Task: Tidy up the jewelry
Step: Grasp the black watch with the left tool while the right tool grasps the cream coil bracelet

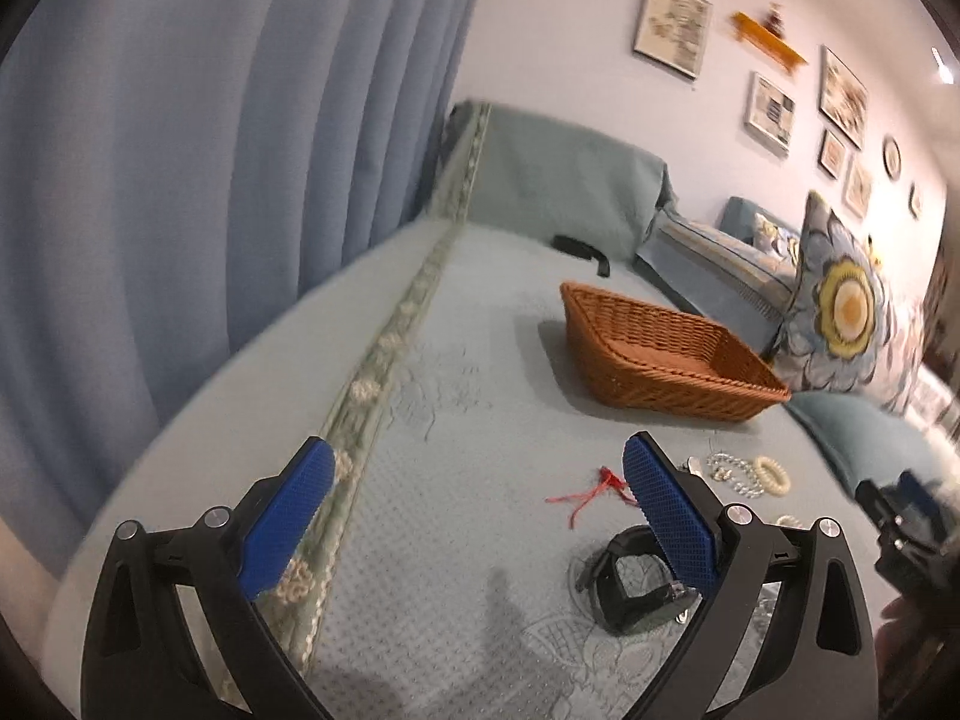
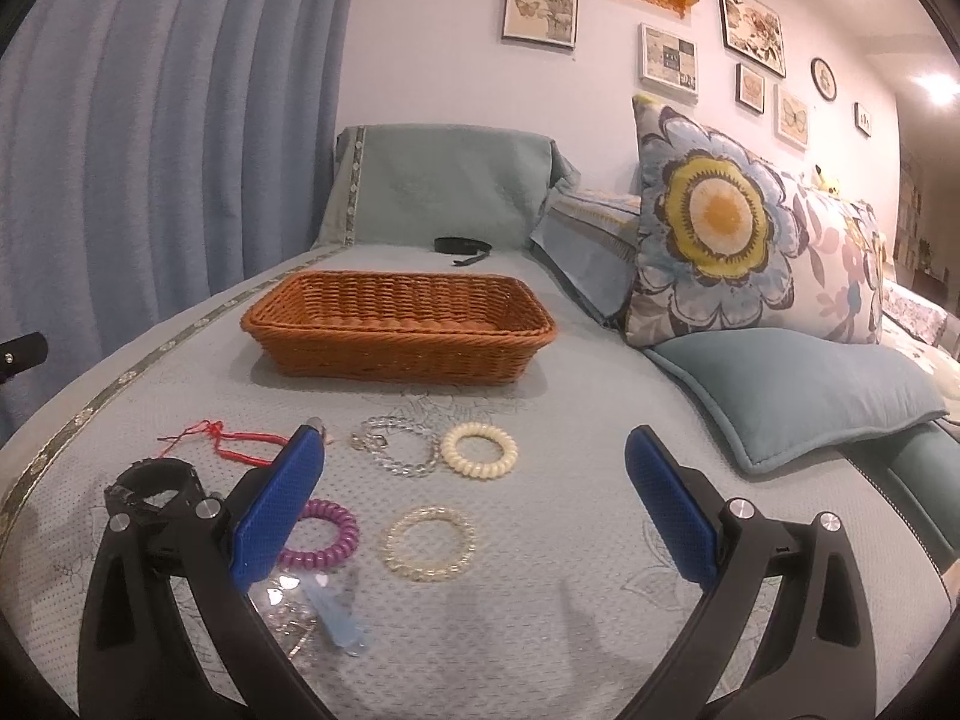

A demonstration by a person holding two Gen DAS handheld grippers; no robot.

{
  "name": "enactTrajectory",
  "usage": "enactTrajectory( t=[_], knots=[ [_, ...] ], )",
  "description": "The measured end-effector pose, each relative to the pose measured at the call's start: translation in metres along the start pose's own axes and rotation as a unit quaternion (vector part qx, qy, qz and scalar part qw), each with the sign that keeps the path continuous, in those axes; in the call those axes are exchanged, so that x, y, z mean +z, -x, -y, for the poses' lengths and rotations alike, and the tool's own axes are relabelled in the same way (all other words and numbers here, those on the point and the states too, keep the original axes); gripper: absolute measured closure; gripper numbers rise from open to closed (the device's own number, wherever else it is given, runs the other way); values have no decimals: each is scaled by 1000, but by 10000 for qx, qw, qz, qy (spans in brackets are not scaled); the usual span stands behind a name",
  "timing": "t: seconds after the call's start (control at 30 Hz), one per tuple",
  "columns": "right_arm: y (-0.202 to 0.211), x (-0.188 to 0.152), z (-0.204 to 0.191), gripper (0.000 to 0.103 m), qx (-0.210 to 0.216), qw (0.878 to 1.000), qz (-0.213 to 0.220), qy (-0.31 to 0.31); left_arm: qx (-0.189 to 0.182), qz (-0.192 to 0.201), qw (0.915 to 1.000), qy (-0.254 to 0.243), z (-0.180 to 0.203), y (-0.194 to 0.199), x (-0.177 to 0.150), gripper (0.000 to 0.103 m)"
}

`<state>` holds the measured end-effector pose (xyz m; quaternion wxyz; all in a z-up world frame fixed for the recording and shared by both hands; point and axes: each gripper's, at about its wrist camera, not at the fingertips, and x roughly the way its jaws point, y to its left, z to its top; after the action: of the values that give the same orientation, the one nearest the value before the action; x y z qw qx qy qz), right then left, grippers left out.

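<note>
Left wrist view: the left gripper [image 1: 474,516] is spread wide and empty above the quilted bed cover [image 1: 456,516]. A black band [image 1: 630,582] lies just under its right finger, the red cord [image 1: 585,495] ahead of it, the wicker basket [image 1: 666,354] further ahead to the right.

Right wrist view: the right gripper [image 2: 474,516] is also wide apart, holding nothing. The clear beaded bracelet [image 2: 429,543] lies flat between its fingers, nearer this hand. Around it: 1 purple coil tie [image 2: 327,534], 1 cream coil tie [image 2: 479,450], a glassy bead chain [image 2: 396,447]. The woven basket, rigid and shallow, sits straight ahead, seemingly holding nothing
</note>
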<state>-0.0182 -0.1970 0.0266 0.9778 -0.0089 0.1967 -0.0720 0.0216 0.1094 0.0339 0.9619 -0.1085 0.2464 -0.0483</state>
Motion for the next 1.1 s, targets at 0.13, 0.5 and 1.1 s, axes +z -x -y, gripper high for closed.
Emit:
enactTrajectory(
  t=[0.13,0.5,1.1],
  knots=[
    [-10,2,13,20,249,9991,-328,-135,-414,-482,9979,-138,7,-15,-6,15],
    [-88,2,43,53,590,9794,-1776,-758,-1022,-1910,9744,-605,38,-83,-24,53],
    [-166,4,29,79,546,9671,-2451,-406,-1414,-2530,9510,-1082,52,-99,-30,68]
  ],
)
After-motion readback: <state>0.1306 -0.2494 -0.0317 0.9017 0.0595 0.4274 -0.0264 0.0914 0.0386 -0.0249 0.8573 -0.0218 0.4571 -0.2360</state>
